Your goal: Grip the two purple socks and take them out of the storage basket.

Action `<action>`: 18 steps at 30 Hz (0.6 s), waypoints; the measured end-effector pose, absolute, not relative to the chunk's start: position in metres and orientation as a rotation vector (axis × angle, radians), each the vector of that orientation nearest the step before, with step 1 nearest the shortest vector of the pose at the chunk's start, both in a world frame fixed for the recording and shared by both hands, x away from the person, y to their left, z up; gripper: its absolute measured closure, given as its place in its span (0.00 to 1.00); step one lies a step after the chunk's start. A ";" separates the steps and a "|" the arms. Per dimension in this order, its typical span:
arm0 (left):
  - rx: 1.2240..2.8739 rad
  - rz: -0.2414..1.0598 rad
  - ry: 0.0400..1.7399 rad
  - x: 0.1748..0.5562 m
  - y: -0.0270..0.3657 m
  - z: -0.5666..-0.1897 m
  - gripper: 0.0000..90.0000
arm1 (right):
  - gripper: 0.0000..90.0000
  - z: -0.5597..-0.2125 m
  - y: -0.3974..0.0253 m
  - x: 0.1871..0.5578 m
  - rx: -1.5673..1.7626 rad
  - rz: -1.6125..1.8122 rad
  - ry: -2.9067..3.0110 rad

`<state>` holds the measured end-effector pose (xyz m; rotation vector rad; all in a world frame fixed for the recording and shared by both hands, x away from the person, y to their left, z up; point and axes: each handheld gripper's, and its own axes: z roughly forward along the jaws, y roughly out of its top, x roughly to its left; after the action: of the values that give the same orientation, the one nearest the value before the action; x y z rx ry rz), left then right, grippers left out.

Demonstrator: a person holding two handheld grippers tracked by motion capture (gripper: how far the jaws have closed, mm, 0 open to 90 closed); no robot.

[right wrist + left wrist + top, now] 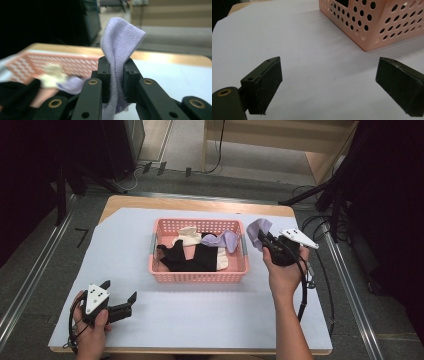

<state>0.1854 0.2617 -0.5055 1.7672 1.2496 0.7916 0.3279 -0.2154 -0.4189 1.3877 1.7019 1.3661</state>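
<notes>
A pink perforated basket [198, 276] stands mid-table and holds black gloves [186, 256], cream socks [189, 235] and a lilac sock [224, 240]. Just right of the basket, my right gripper [262, 239] is shut on another lilac sock [258, 230], lifted above the table. In the right gripper view that lilac sock [119, 47] is pinched between the two jaws and folds over above them. My left gripper [119, 291] rests open near the front left of the table with nothing between its fingers [264, 83]. The basket's corner [372, 27] lies ahead of it.
A white sheet [200, 315] covers the wooden table. Cables [320, 285] trail off the right edge beside a metal rail. A wooden shelf unit [280, 145] stands on the floor beyond the table.
</notes>
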 end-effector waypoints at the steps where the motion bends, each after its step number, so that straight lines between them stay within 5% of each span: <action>1: 1.767 0.792 1.250 0.185 0.262 -0.506 0.09 | 0.88 -0.427 -0.222 0.328 1.415 1.336 1.704; 10: 1.769 0.795 1.246 0.186 0.261 -0.506 0.09 | 0.87 -0.479 -0.259 0.326 1.638 1.172 1.688; 15: 1.766 0.799 1.247 0.186 0.261 -0.506 0.09 | 0.67 -0.482 -0.260 0.326 1.703 1.189 1.637; 18: 1.765 0.801 1.247 0.186 0.261 -0.506 0.09 | 0.63 -0.470 -0.252 0.326 1.676 1.277 1.577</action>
<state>0.1858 0.2607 -0.5060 1.7645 1.2470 0.8010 0.3257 -0.2518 -0.4698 1.6757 1.5770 1.2768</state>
